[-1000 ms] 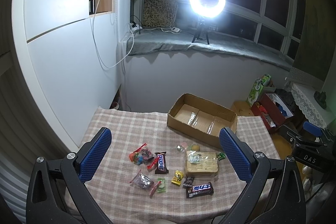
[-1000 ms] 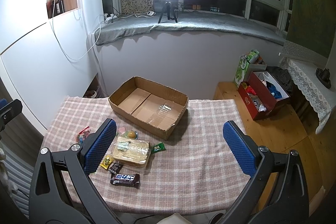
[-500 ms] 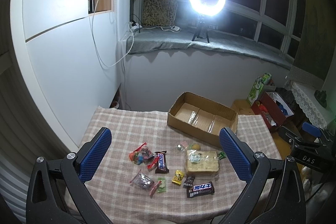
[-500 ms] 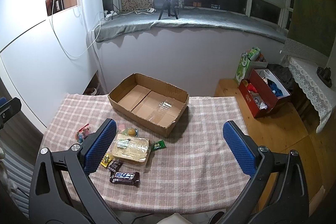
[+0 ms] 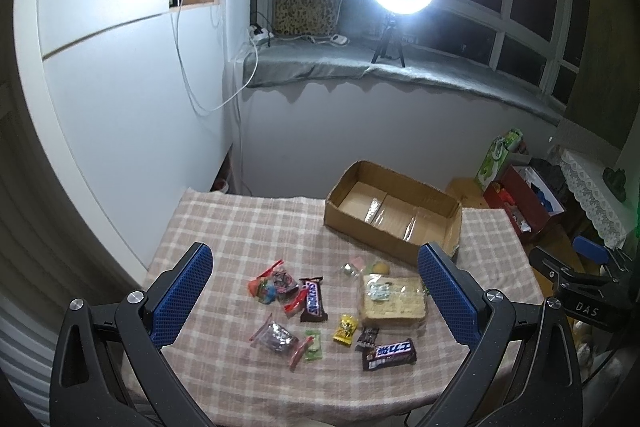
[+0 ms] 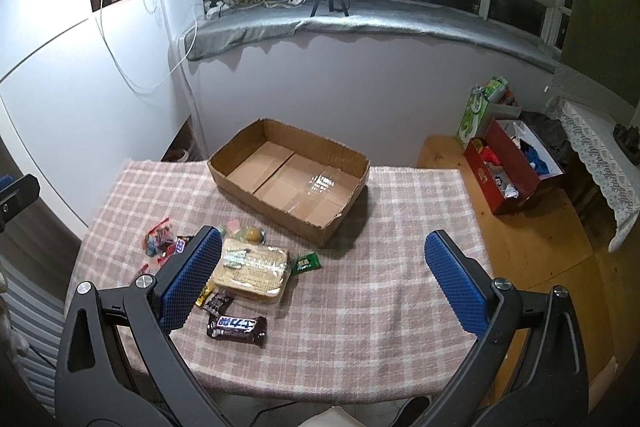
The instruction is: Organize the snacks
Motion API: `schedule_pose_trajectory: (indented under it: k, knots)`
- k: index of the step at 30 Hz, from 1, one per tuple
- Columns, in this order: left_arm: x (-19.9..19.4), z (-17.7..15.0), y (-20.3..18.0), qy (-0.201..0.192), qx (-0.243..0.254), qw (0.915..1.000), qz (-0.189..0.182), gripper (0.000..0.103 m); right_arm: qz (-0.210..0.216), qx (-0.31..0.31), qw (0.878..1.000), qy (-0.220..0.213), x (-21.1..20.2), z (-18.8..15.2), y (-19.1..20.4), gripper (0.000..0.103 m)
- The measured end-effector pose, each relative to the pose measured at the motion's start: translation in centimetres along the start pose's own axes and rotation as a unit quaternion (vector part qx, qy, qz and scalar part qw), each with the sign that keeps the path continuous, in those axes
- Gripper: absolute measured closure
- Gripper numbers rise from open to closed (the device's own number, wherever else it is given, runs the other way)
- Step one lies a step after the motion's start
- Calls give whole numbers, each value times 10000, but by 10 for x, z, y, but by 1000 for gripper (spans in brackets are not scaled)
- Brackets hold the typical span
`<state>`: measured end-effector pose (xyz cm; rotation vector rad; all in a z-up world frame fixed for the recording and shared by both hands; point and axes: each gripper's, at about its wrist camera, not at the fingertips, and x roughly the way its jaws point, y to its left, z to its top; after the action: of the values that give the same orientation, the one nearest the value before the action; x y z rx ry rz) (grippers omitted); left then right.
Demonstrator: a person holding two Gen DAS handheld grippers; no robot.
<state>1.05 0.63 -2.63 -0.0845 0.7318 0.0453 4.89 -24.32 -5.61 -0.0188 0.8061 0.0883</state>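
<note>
Snacks [image 5: 320, 311] lie scattered on the checked tablecloth [image 5: 240, 227], just before the empty cardboard box [image 6: 288, 179]. I hold the left gripper [image 5: 316, 291] and right gripper [image 6: 324, 279] spread wide, gripping nothing. Wrappers look light, crinkly, slippery; I'd pinch the stiff chocolate bar [image 6: 237, 329] across its middle.

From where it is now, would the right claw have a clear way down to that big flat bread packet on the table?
Probably yes. The right claw hangs open above the checked tablecloth, and the clear-wrapped flat bread packet lies uncovered below its left finger. Only small sweets crowd its edges.
</note>
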Motion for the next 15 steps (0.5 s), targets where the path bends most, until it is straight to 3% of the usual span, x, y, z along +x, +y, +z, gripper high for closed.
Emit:
schedule_pose_trajectory:
  k: [8, 11, 15]
  knots:
    - [21, -15, 33, 231, -395, 9989, -94, 1, 285, -123, 9989, 349, 27, -15, 3, 0]
    - [33, -26, 45, 508, -612, 9967, -159, 9, 412, -271, 9973, 535, 41, -24, 7, 0]
    - [48, -44, 61, 813, -748, 9938, -115, 16, 723, -442, 9923, 904, 62, -40, 14, 12]
